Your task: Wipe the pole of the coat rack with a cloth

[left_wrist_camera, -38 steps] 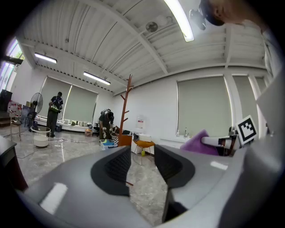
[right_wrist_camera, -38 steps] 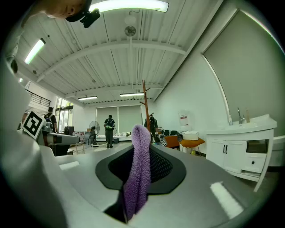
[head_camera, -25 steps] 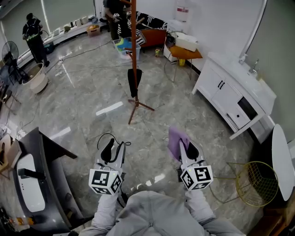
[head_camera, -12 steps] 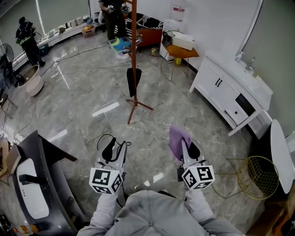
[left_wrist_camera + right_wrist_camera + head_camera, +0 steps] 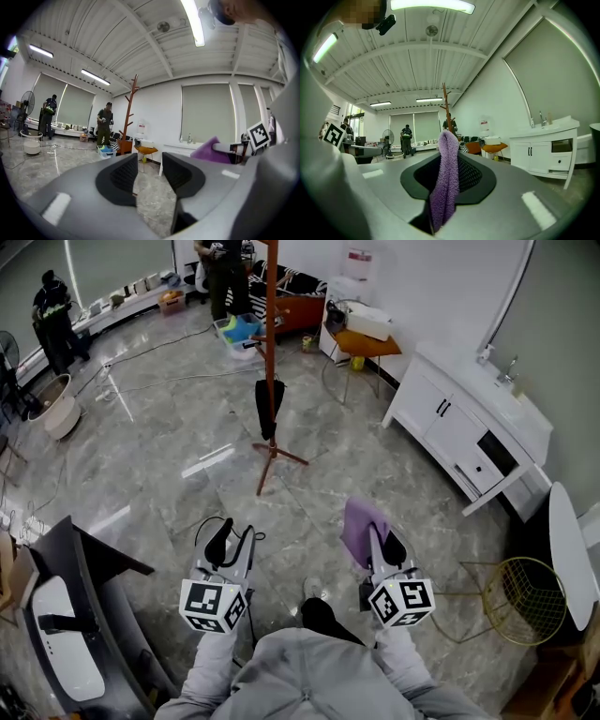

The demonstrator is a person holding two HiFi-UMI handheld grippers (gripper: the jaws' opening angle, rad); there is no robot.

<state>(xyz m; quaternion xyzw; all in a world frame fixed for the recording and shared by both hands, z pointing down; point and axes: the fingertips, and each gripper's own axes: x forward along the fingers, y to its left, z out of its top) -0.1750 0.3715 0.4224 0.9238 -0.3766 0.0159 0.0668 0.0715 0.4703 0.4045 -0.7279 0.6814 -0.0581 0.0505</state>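
Note:
The wooden coat rack stands on the marble floor ahead, its orange-brown pole rising out of the top of the head view, with a dark garment hanging low on it. It also shows far off as the coat rack and the coat rack. My right gripper is shut on a purple cloth, whose fold stands up between the jaws as the purple cloth. My left gripper is open with nothing between its jaws. Both grippers hang well short of the rack.
A white cabinet with a sink lines the right wall. A gold wire basket sits at right, a dark desk at lower left. An orange stool, bins and two people stand at the back.
The view has crept forward toward the coat rack; the floor and furniture slid slightly down and left. Both grippers kept their poses, the right still holding the cloth.

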